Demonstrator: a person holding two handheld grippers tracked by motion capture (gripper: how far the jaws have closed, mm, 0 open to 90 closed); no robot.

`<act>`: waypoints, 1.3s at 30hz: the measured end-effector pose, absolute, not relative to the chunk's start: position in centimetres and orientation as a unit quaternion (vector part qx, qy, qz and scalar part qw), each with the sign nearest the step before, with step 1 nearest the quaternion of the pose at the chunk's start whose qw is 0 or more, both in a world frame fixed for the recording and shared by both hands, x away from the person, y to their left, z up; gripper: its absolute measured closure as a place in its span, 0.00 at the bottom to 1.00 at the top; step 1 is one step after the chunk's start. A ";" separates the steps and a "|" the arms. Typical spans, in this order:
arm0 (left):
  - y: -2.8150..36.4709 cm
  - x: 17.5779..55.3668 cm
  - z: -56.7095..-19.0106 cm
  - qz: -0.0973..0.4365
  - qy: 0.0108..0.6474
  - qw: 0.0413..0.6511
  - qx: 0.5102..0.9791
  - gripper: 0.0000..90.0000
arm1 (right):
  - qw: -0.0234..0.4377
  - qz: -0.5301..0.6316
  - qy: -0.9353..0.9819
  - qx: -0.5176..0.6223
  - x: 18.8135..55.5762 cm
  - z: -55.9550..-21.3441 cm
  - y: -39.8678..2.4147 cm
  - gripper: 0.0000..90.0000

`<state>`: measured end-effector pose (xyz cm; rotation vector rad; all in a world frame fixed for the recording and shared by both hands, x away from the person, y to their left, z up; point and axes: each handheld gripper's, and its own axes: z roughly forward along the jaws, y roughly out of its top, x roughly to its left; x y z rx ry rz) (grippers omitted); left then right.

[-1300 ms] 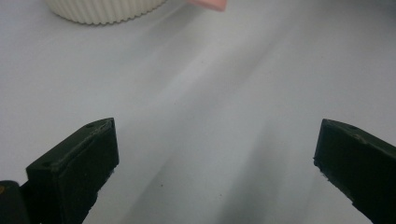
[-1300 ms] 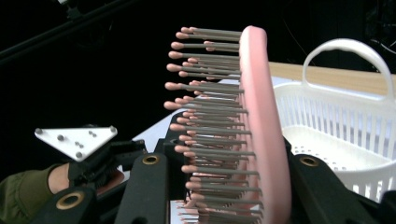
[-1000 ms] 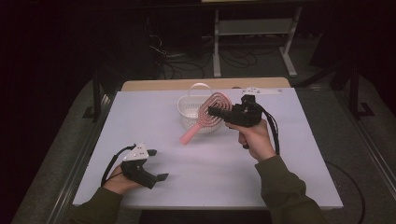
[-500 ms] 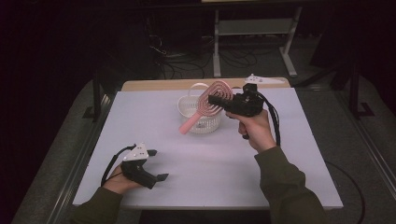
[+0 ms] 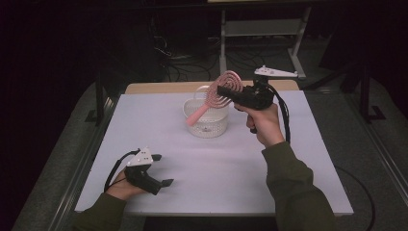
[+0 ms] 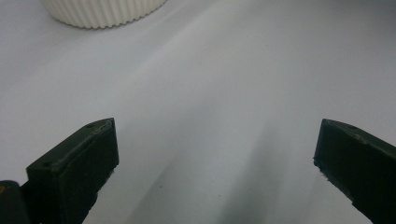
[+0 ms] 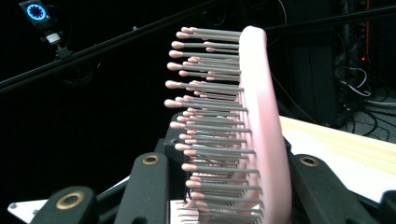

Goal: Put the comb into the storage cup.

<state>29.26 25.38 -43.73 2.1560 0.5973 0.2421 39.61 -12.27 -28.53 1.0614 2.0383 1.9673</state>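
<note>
White surface [image 5: 288,159] in a dark room with a metal rack [image 5: 260,29] and floor cables behind it. Right claw [image 5: 222,90] grips a pink hairbrush [image 5: 219,94] by its head, handle slanting down over the white ribbed basket [image 5: 207,126]. Since earlier, brush and claw have risen above the basket. Left claw [image 5: 166,183] rests open, empty, well apart.

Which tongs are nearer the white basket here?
Right. The right tongs hold the pink hairbrush in the air just above the basket. The left tongs sit open at the table's near-left edge, well short of it.
</note>
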 end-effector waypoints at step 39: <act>25.3 29.2 -43.9 0.091 0.234 0.429 0.868 0.00 | 0.093 0.640 0.648 0.401 43.7 -32.1 -11.4 0.70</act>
